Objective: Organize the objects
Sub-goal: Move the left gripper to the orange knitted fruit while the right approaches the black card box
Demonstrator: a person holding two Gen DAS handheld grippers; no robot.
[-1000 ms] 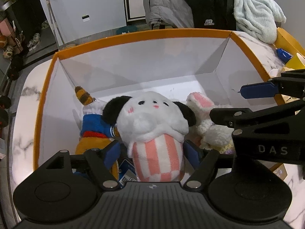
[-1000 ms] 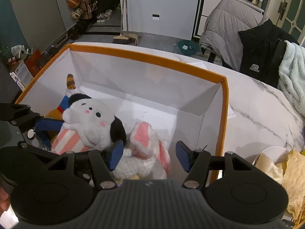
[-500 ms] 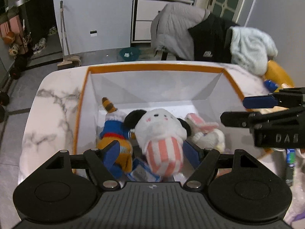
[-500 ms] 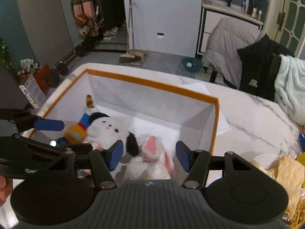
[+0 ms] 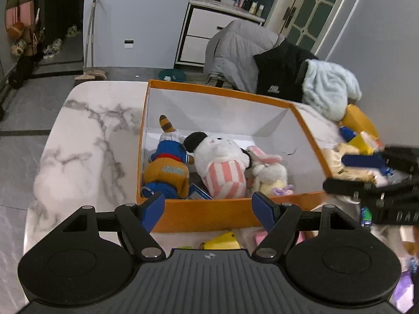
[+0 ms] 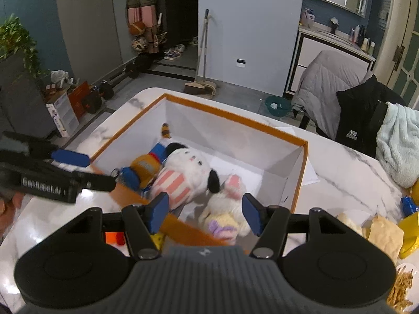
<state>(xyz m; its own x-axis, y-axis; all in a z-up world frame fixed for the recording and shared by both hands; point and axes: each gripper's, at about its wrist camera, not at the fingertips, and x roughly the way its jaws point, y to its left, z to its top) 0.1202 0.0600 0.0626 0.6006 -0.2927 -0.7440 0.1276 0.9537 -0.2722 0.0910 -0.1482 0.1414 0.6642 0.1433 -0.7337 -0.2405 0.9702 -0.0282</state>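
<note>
Both claws are empty w/ jaws apart: left claw [image 5: 208,209] wide open, right claw [image 6: 201,214] about half open. Nearest loose item is a yellow toy [image 5: 222,241] on the desk [image 5: 86,141], just below the left claw, so probably the left's pick. Beyond, inside the orange box [image 5: 209,213], three plushies lie side by side; striped plush [image 5: 222,167] runs lengthwise away from the claws.

Left gripper [image 5: 208,210]: black body, blue pads (silver screws).
</note>
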